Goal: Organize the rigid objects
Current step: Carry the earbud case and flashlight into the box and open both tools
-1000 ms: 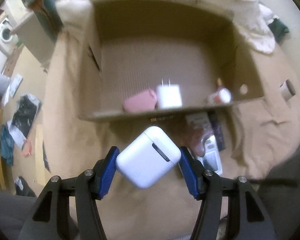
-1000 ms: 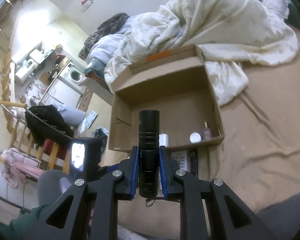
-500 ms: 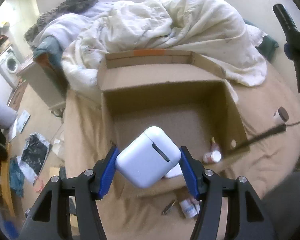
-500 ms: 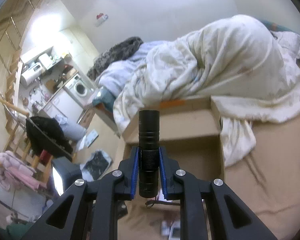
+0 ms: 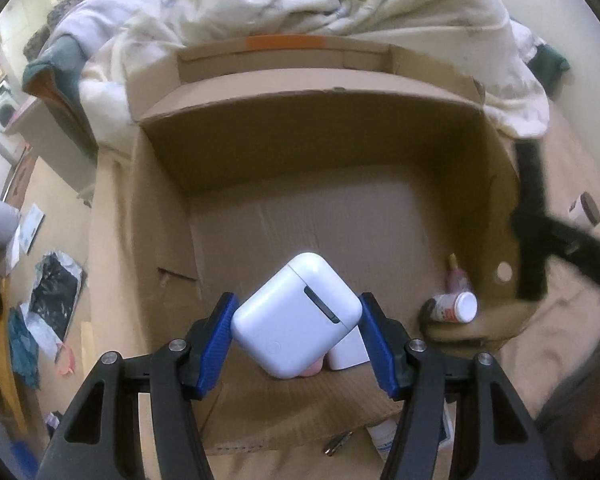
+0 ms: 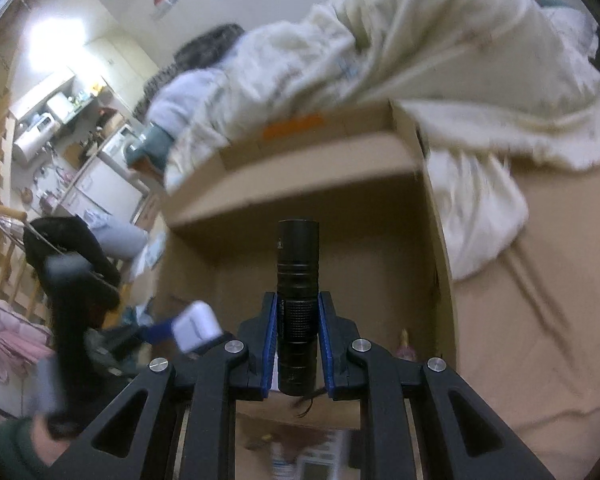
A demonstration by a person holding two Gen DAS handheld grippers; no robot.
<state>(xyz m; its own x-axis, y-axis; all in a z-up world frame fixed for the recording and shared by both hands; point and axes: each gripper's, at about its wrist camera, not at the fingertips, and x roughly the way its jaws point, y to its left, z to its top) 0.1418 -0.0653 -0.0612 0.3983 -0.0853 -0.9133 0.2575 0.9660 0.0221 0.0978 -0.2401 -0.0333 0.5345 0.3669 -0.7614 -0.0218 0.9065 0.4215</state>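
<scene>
My left gripper (image 5: pixel 296 320) is shut on a white earbud case (image 5: pixel 296 314), held cornerwise between the blue pads above the near end of an open cardboard box (image 5: pixel 340 120). Under it a white charger (image 5: pixel 350 354) and a pink object lie on the box floor. A small white-capped bottle (image 5: pixel 452 308) and a thin pink bottle (image 5: pixel 456 276) lie at the box's right wall. My right gripper (image 6: pixel 298 320) is shut on a black flashlight (image 6: pixel 298 280), upright, over the same box (image 6: pixel 332 164). In the left wrist view that flashlight (image 5: pixel 530 216) shows blurred at the box's right edge.
The box sits on a bed with a tan sheet (image 5: pixel 560 344) and a heaped cream duvet (image 5: pixel 300 4) behind it. Small items lie on the sheet before the box front (image 5: pixel 380 436). A cup (image 5: pixel 584 210) stands at the right. Clutter covers the floor at the left (image 5: pixel 52 300).
Both grippers have come down toward the box, which now fills both views. The right gripper with the flashlight dropped to the box's right edge. Both grips are unchanged.
</scene>
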